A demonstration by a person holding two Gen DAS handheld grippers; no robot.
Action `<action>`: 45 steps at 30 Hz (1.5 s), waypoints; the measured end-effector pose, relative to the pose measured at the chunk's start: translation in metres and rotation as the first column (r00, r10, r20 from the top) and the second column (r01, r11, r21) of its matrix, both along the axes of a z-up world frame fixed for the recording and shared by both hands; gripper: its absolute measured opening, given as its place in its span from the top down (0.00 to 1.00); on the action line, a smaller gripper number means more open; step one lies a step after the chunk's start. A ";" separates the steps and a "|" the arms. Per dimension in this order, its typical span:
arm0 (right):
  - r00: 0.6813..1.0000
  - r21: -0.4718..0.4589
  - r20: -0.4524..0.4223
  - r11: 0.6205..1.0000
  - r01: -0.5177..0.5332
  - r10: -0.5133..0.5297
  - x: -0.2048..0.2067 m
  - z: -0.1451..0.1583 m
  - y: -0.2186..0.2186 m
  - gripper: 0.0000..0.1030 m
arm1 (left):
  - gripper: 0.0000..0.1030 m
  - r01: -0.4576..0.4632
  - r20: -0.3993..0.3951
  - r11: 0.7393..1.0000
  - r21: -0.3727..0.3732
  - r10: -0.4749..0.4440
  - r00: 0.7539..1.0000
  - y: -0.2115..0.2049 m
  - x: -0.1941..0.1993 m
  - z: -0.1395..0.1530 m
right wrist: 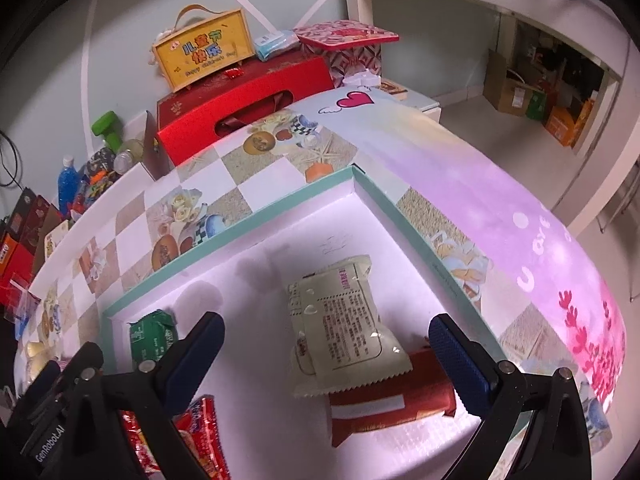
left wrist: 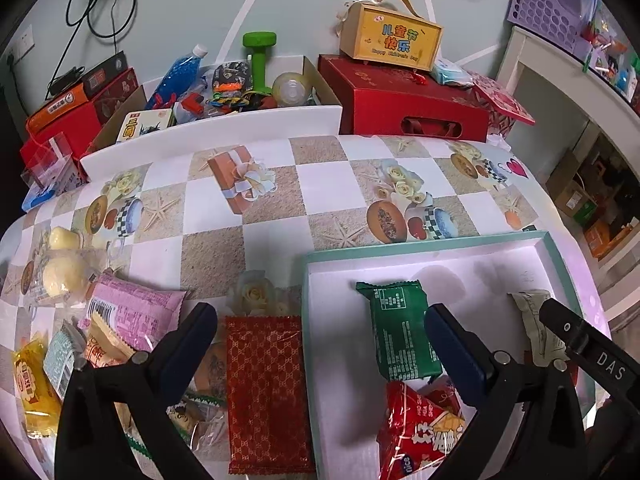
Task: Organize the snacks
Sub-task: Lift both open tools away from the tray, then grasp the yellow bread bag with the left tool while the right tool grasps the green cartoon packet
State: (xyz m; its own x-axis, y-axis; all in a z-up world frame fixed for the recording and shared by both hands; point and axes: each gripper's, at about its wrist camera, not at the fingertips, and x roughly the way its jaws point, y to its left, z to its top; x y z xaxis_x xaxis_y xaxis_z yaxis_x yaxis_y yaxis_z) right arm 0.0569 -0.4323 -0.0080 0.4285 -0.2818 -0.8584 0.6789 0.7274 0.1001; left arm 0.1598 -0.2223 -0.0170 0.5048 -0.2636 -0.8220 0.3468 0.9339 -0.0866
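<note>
Snacks in thin crinkly wrappers look light, soft and slippery. The red packet (left wrist: 266, 394) lies flat on the worktop (left wrist: 328, 184) just beside the tray (left wrist: 424, 240), between the left gripper's (left wrist: 320, 330) wide, empty fingers; pinching across its narrow width seems safest. The right gripper (right wrist: 326, 338) gapes empty over the pale packet (right wrist: 340, 324) in the tray.

the right gripper (right wrist: 326, 340) hangs over a shallow teal-rimmed tray (right wrist: 248, 216) with its jaws wide apart and nothing pressed between them. below the gap a beige packet (right wrist: 340, 328) lies flat, print side up, its near end overlapping a red-brown packet (right wrist: 384, 404). a green packet (right wrist: 150, 338) sits by the tray's left wall, and a red packet (right wrist: 200, 440) shows at the bottom edge. the other gripper's (right wrist: 44, 400) black body pokes in at the lower left. the tray rests on a checked tablecloth (right wrist: 272, 176); a yellow box (right wrist: 204, 54) stands on a red box (right wrist: 248, 108) behind it.
</note>
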 end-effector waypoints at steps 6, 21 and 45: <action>1.000 -0.065 0.006 0.997 -0.027 0.027 0.002 0.014 0.019 0.00 | 0.00 -0.019 0.036 1.000 0.008 0.019 0.999 0.017 -0.010 0.013; 0.988 -0.036 0.096 0.992 -0.119 0.121 0.010 0.033 0.060 0.00 | 0.00 -0.096 -0.045 0.988 -0.119 0.091 0.995 0.091 -0.022 0.023; 0.897 -0.048 0.201 0.919 -0.392 0.393 0.048 0.038 0.175 0.00 | 0.00 -0.286 -0.019 0.952 -0.107 0.286 0.958 0.199 -0.024 0.030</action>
